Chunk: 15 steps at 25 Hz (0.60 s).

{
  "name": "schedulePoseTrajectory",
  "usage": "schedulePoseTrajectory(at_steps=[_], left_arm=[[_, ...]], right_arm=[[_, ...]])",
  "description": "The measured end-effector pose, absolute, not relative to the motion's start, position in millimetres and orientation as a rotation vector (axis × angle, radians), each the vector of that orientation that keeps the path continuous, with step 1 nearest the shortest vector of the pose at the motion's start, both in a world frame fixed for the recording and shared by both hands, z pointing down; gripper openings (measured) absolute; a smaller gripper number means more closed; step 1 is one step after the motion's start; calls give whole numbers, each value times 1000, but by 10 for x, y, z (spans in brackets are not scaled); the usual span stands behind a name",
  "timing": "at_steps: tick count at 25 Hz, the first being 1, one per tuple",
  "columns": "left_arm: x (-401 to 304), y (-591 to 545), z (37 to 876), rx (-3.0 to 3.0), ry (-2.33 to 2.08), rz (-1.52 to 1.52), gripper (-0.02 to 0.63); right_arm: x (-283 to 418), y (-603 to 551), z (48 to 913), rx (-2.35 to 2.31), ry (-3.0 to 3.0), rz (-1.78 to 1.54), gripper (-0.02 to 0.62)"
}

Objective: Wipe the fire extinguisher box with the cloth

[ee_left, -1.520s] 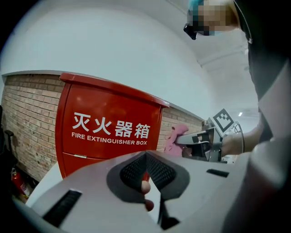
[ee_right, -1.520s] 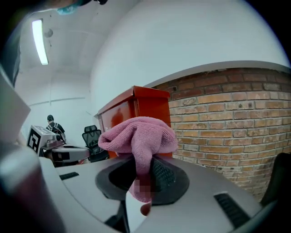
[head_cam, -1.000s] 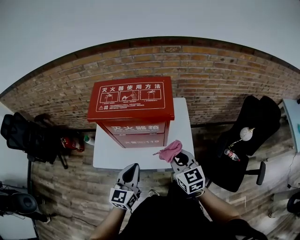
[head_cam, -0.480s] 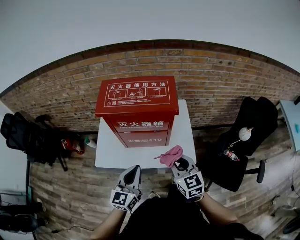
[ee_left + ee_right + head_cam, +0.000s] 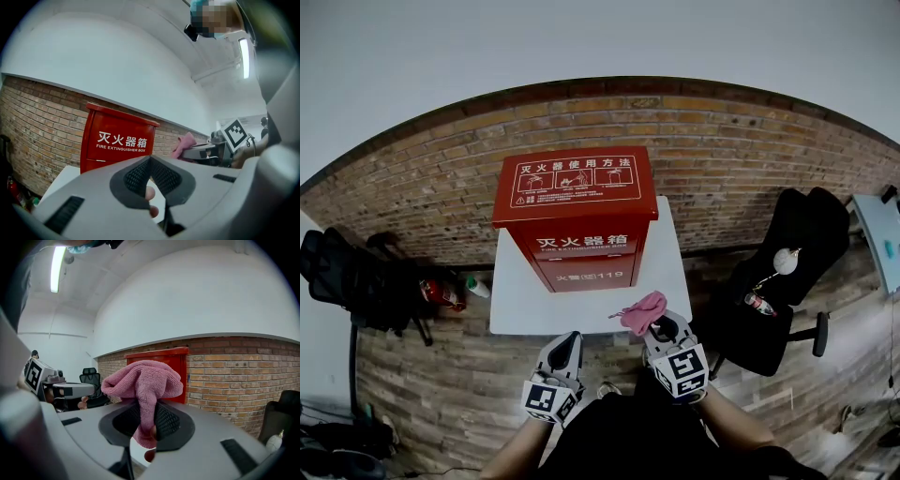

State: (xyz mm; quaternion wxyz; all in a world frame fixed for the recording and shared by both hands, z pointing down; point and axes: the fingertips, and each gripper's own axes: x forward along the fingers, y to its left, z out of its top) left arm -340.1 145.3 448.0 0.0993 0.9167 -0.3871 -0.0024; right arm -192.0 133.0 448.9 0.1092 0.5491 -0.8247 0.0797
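My right hand-held gripper (image 5: pixel 662 328) is clamped on a pink terry cloth (image 5: pixel 642 311). Its own view shows a fold pinched between the pads and the rest bunched above the jaws (image 5: pixel 143 380). My left hand-held gripper (image 5: pixel 566 339) has its jaws together on nothing. Both hover at the near edge of the white worktop (image 5: pixel 517 302).

The red metal fire extinguisher box (image 5: pixel 577 216) stands upright on that worktop at about 11 o'clock from the cloth, apart from it. A brick wall (image 5: pixel 722 159) rises behind. A black office chair (image 5: pixel 792 267) sits at 3 o'clock, dark bags (image 5: pixel 356 281) at 9 o'clock.

The left gripper view shows the box's front lettering (image 5: pixel 119 139). Only the head view shows the instruction panel on the lid.
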Motion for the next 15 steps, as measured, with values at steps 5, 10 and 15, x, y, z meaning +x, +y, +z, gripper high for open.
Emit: schedulePoseTrajectory(at_steps=[5, 10, 15], left_arm=[[-3469, 1471, 4503, 2703, -1144, -3, 17], [-3521, 1479, 4509, 2706, -1135, -6, 17], [-3563, 1451, 4504, 2703, -1134, -16, 17]], right_arm=[[-1955, 1356, 4480, 1624, -2420, 225, 83], [-2013, 1362, 4470, 1622, -2415, 210, 83], [-2057, 1340, 4434, 1622, -2416, 192, 83]])
